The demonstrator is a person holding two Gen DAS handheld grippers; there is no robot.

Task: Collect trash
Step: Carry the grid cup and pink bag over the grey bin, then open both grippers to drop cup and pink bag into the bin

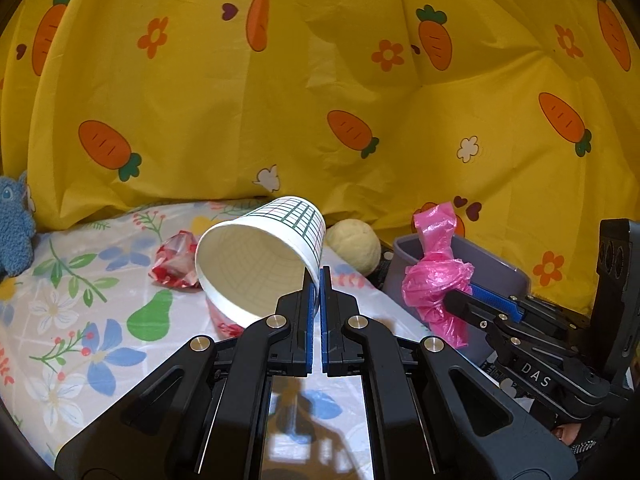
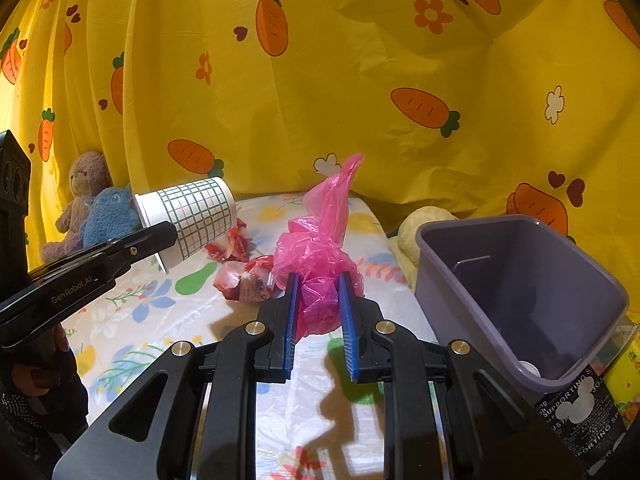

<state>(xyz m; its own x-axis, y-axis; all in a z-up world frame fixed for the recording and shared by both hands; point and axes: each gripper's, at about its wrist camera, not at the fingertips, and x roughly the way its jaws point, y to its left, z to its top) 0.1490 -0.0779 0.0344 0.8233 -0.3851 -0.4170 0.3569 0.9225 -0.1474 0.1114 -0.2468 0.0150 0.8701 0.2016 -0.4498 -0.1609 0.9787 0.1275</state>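
Left hand-held gripper (image 1: 320,280) clenched on paper cup (image 1: 260,256) rim, right hand-held gripper (image 2: 319,288) grasping pink bag (image 2: 320,256), both raised above the bed (image 2: 132,344); carrying step, next: tip each into the grey bin (image 2: 560,360); 2 wrappers (image 2: 240,268) remain.

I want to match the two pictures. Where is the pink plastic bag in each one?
Left wrist view: the pink plastic bag is at the right, in front of the grey bin.
Right wrist view: the bag is in the middle, pinched in the right gripper.
Shared landmark: the checked paper cup.
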